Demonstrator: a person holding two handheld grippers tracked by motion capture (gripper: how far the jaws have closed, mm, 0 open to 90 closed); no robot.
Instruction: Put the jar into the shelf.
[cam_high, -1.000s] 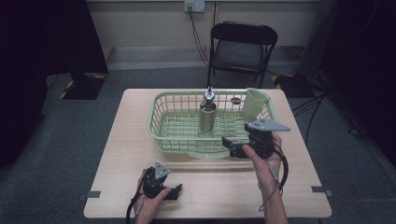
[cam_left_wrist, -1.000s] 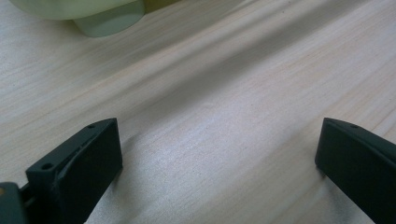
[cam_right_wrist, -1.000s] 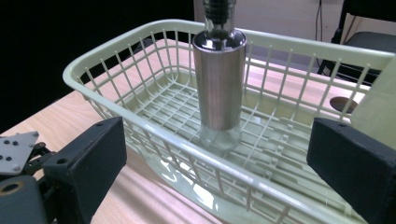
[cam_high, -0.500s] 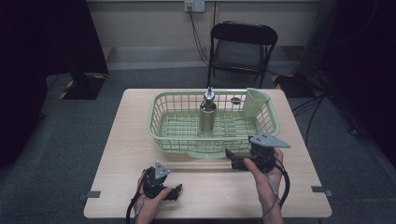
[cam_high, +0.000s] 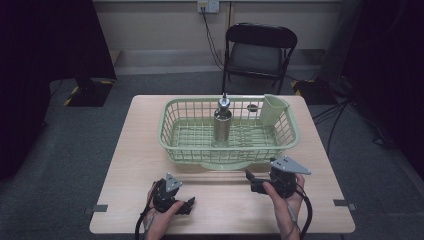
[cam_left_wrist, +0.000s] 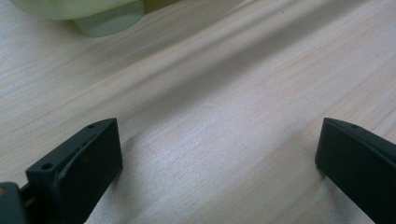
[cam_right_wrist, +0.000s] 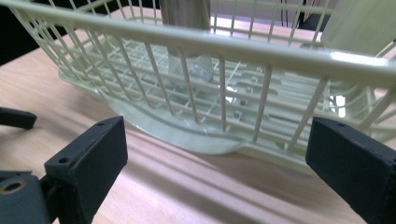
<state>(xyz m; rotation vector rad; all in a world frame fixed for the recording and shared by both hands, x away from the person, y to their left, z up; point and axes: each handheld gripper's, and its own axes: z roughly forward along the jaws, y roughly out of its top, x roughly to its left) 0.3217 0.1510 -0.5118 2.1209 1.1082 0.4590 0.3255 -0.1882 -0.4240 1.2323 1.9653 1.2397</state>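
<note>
Basket (cam_high: 170, 131) stands mid-worktop toward the far edge, with a metal bottle (cam_high: 222, 125) upright inside. Both tools sit at the near edge, right tool (cam_high: 255, 181) and left tool (cam_high: 186, 205) each spread and empty. Risk, I judge: the right tool, near the basket wall, could nudge it and topple the bottle.

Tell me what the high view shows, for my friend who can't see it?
A pale green basket sits on a wooden table with a metal bottle standing upright inside. In front of it, a person's hands hold the left gripper and the right gripper, both empty. A black chair stands behind.
</note>
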